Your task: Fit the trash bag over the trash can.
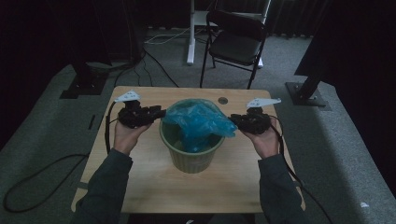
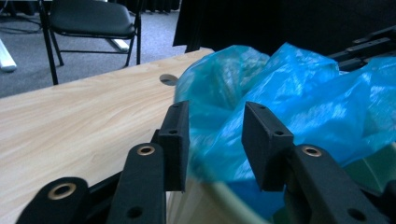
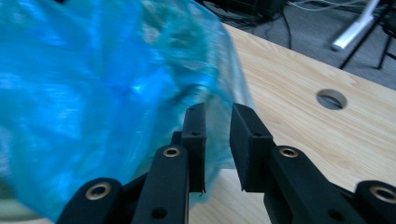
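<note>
Left of the green bin [image 1: 191, 156], left tool [image 1: 159, 112] part open, bag film between jaws, unpinched. Blue bag [image 1: 198, 122] bunched in bin mouth. Right of bin, right tool [image 1: 234, 122] part open, holding nothing. Step: lining bin; next probably regrip edge, stretch over rim.

Round green plastic bin [image 1: 191, 158] stands at the centre of the light wooden table [image 1: 140, 172]. Crumpled blue plastic bag [image 1: 198, 122] sits in the bin — spilling over its rim. Black folding chair [image 1: 236, 42] stands behind the bin, off the table.
</note>
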A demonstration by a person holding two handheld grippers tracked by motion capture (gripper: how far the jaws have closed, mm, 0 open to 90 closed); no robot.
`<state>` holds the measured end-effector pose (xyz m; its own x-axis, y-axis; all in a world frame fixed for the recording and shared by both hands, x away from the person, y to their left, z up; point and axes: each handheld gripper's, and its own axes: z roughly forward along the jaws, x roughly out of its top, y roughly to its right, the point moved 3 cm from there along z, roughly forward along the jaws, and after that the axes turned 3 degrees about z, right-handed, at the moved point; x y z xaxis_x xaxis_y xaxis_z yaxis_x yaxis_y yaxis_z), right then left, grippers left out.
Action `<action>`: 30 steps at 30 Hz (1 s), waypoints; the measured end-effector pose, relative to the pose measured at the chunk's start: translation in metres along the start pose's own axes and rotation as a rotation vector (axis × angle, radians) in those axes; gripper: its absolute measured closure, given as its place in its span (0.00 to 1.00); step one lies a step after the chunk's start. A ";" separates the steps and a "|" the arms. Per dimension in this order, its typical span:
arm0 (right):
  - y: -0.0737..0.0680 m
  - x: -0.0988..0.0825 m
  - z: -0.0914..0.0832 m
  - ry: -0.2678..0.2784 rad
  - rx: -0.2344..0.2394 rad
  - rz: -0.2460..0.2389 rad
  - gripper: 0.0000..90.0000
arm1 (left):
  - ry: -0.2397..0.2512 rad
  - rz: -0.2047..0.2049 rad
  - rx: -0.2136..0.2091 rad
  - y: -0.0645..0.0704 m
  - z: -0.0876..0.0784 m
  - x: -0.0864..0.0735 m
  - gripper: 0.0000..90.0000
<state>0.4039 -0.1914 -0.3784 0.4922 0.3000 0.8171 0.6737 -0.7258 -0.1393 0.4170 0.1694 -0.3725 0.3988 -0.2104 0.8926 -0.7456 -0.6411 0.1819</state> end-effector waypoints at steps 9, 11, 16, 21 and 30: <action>-0.021 0.002 -0.007 0.016 0.118 -0.039 0.81 | -0.065 0.059 -0.024 0.013 0.023 0.006 0.62; -0.025 0.001 -0.007 0.015 0.148 -0.055 0.80 | -0.078 0.084 -0.028 0.016 0.024 0.005 0.71; -0.032 -0.004 -0.009 -0.007 0.179 -0.092 0.78 | -0.060 0.123 -0.029 0.024 0.018 0.003 0.95; -0.037 -0.010 -0.013 -0.012 0.194 -0.110 0.78 | -0.043 0.142 -0.028 0.028 0.008 0.001 0.99; -0.036 -0.015 -0.016 -0.019 0.219 -0.120 0.77 | -0.011 0.116 -0.027 0.027 -0.008 -0.010 0.99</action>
<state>0.3633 -0.1794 -0.3770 0.4100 0.3890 0.8250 0.8303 -0.5336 -0.1610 0.3890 0.1602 -0.3738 0.3146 -0.2898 0.9039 -0.8013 -0.5916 0.0892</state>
